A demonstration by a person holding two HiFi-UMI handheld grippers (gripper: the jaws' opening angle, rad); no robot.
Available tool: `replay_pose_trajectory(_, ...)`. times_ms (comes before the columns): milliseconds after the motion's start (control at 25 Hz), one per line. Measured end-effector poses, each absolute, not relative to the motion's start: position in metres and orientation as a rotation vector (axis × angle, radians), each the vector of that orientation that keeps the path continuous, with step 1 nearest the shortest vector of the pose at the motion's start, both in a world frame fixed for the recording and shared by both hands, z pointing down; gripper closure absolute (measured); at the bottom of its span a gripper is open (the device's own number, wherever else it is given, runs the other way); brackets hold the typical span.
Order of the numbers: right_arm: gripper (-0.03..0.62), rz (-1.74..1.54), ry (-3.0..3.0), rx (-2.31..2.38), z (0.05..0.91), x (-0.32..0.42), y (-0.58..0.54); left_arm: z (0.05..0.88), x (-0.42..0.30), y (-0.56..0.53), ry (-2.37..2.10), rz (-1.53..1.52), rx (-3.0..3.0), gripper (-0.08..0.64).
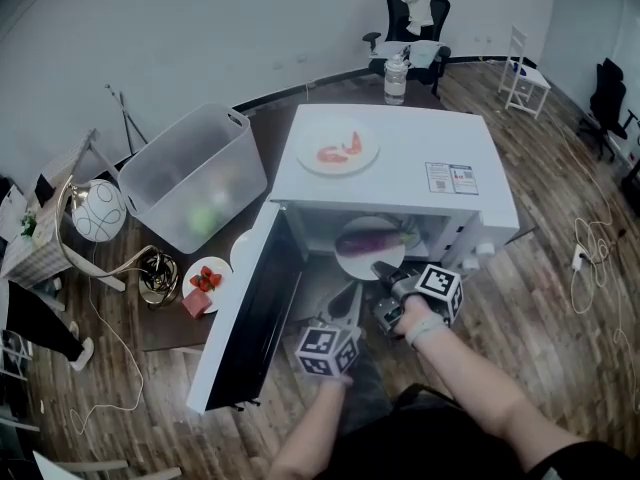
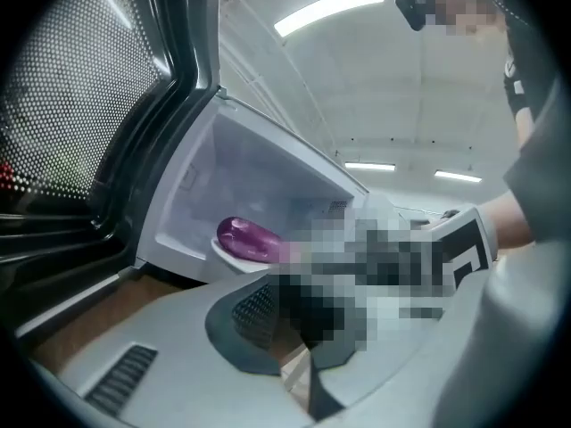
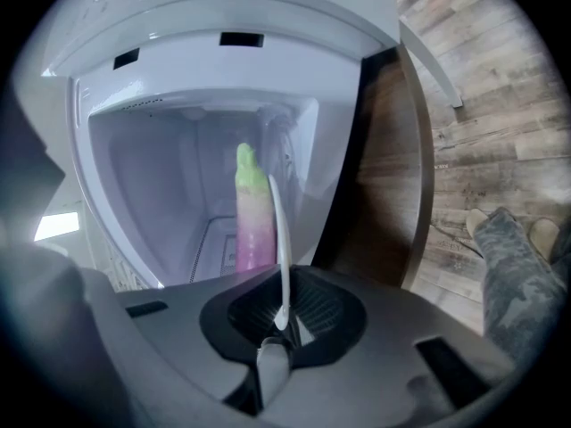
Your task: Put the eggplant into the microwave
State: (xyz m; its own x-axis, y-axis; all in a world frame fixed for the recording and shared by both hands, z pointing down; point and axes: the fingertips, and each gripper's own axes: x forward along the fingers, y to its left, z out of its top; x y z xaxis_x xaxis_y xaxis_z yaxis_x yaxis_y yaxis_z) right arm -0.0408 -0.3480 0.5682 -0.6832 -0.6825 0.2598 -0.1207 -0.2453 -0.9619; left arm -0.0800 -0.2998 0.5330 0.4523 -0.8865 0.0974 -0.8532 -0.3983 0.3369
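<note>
The microwave (image 1: 400, 168) door (image 1: 255, 318) hangs wide open to the left, so I have free room in front of the cavity. My right gripper (image 1: 385, 273) has its fingers clamped on the rim of the white plate (image 1: 352, 260), which carries the eggplant (image 1: 370, 239) inside the cavity. My left gripper (image 1: 350, 296) seems to have its fingers together and empty, though that view is poor. The microwave stands on a dark tabletop (image 1: 270, 133) above a wood floor (image 1: 560, 268).

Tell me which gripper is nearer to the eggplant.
Right. The right gripper holds the rim of the white plate bearing the eggplant, just in front of it. The left gripper is lower, outside the microwave by its open door, farther away.
</note>
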Motion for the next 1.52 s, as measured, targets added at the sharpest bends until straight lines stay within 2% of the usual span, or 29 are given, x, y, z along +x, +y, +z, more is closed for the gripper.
replay_pose_trajectory(840,0.564,-1.957,1.707,-0.956,0.564,-0.048,-0.366,0.538,-0.074,-0.321,-1.440,-0.077,2.384,0.560)
replay_pose_trajectory(1160,0.480,-1.934,1.810,-0.818,0.556,-0.054,-0.367,0.540,-0.076,-0.330,-1.442,-0.091,2.363,0.560)
replay_pose_trajectory(1520,0.480,-1.918,1.978,-0.777,0.558,-0.049,-0.345,0.540,-0.073,-0.336,-1.436,-0.111,2.354,0.560)
